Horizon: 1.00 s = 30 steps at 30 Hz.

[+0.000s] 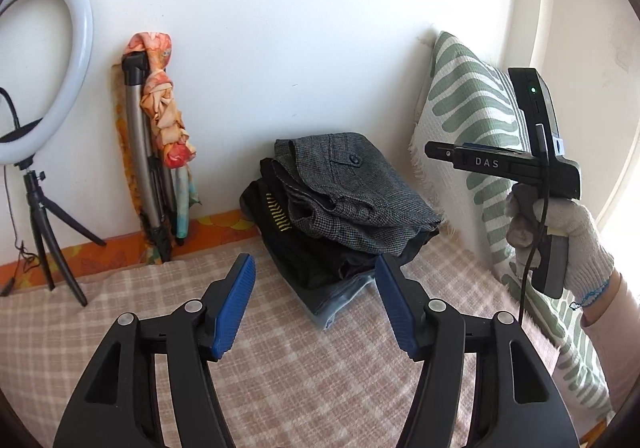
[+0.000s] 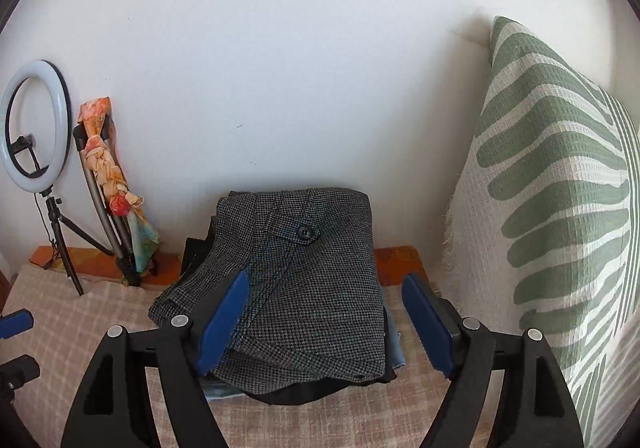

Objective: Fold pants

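Observation:
Folded grey houndstooth pants (image 1: 352, 192) (image 2: 304, 276) lie on top of a stack of folded clothes with black pants (image 1: 304, 244) and blue jeans (image 1: 336, 300) beneath, by the wall. My left gripper (image 1: 316, 304) is open and empty, in front of the stack. My right gripper (image 2: 324, 324) is open and empty, held just above the near edge of the grey pants. In the left wrist view the right gripper's body (image 1: 536, 168) shows at the right, held by a gloved hand (image 1: 576, 248).
A checked beige blanket (image 1: 280, 368) (image 2: 100, 312) covers the surface. A green-and-white patterned pillow (image 1: 468, 136) (image 2: 560, 208) leans on the right. A ring light on a tripod (image 1: 44, 88) (image 2: 36, 136) and a folded tripod wrapped in orange cloth (image 1: 160, 136) (image 2: 112, 192) stand left.

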Each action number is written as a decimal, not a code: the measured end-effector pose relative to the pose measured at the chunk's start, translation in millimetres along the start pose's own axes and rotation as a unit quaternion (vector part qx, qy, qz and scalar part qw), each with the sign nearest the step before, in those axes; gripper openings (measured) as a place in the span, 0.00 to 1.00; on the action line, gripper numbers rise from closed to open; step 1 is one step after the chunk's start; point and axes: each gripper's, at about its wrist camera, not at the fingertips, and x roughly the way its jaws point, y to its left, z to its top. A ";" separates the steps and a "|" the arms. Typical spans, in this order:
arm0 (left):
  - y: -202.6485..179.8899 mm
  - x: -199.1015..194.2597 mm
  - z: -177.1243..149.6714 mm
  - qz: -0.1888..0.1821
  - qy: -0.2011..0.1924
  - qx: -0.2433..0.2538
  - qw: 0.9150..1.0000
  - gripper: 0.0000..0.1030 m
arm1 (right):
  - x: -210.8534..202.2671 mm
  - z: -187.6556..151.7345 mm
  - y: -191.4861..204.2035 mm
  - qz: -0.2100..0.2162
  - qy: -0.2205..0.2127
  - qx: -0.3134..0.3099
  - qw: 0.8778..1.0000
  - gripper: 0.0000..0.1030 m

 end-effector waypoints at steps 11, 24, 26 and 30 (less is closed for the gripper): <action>4.5 -62.4 -32.0 0.001 -0.007 -0.006 1.000 0.66 | -94.5 -60.4 35.9 -0.026 -0.017 0.009 0.999 0.87; 14.7 -113.6 -85.0 0.048 -0.022 0.014 0.999 0.79 | -149.4 -129.9 89.9 -0.028 -0.032 0.026 0.999 1.00; 17.6 -116.0 -93.3 0.052 -0.022 0.017 0.998 0.79 | -150.8 -137.3 95.2 -0.029 -0.031 0.028 0.999 1.00; 25.3 -116.0 -106.9 0.055 -0.017 0.005 0.998 0.79 | -152.1 -149.6 101.1 -0.028 -0.031 0.043 0.998 1.00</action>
